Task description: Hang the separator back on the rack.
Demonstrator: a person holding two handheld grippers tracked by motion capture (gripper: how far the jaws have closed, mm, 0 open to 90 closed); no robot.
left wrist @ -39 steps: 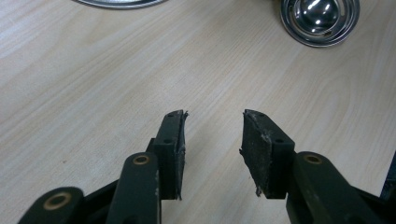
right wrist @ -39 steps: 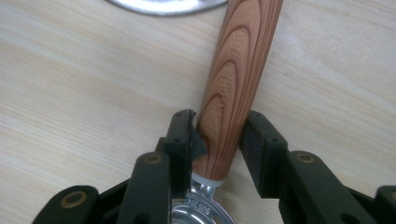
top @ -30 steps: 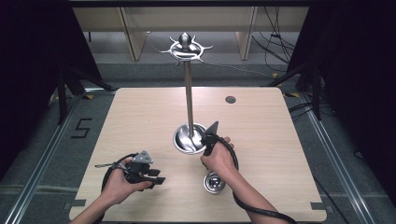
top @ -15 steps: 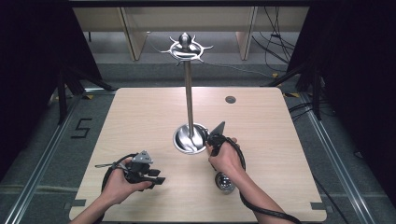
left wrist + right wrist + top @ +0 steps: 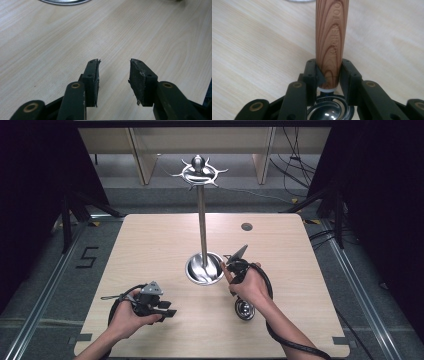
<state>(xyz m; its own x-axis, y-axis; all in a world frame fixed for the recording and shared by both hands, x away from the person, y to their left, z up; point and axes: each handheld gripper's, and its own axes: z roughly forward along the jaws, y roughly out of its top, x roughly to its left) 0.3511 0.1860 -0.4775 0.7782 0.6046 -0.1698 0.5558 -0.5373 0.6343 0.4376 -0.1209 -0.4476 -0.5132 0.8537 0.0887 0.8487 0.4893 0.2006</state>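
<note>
Both pads of right gripper (image 5: 328,72) pinch the ladle's wooden handle (image 5: 330,40) low near bowl (image 5: 244,309), beside rack base (image 5: 204,268). Left gripper (image 5: 113,82) open, empty. Risk: bowl-heavy ladle pivots, slips.

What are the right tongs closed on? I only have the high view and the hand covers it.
Observer: The right tongs have just been closing and clamp a wooden handle, with a pad pressing on each side.
Operator: Which end of it?
Observer: The end next to the metal bowl. The rest of the handle sticks out past the tips.
Operator: And the left tongs?
Observer: The left tongs stand open with nothing between the pads, and the wooden table is beneath them.
</note>
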